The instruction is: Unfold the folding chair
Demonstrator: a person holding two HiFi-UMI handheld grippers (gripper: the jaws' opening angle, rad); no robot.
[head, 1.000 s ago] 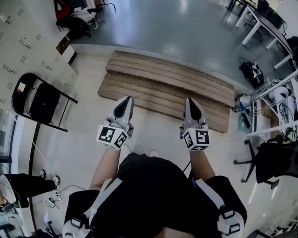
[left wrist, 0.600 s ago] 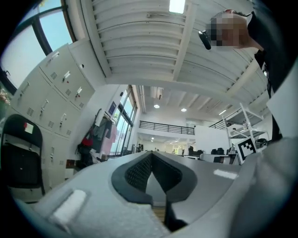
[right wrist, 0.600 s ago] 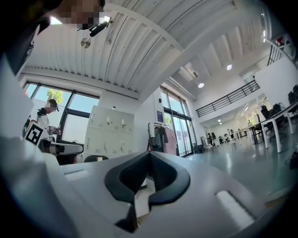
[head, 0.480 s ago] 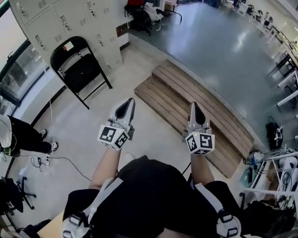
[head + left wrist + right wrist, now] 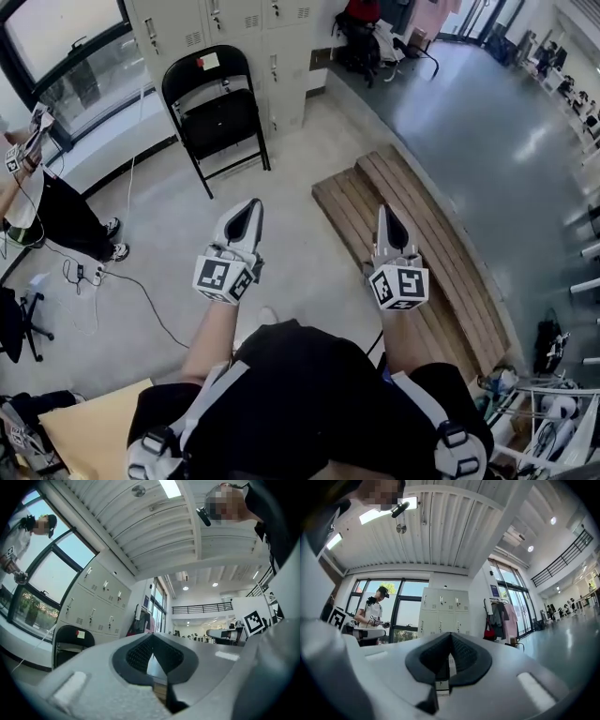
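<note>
The folding chair is leaning folded against the grey lockers, well apart from both grippers, ahead and to the left. The left gripper and the right gripper are pointing forward with their jaws pressed together on nothing, so they are likely needing to open before any grasp.

From here, the leaning chair is at risk of sliding down the lockers if it is pulled at the seat alone. Its thin round tubing is likely to slip in ribbed pads. A loose cable is trailing across the floor on the left.

The chair is showing a glossy black tubular frame with an arched back and a flat dark seat. The floor is looking smooth and pale, and a slatted wooden platform is lying to the right.
</note>
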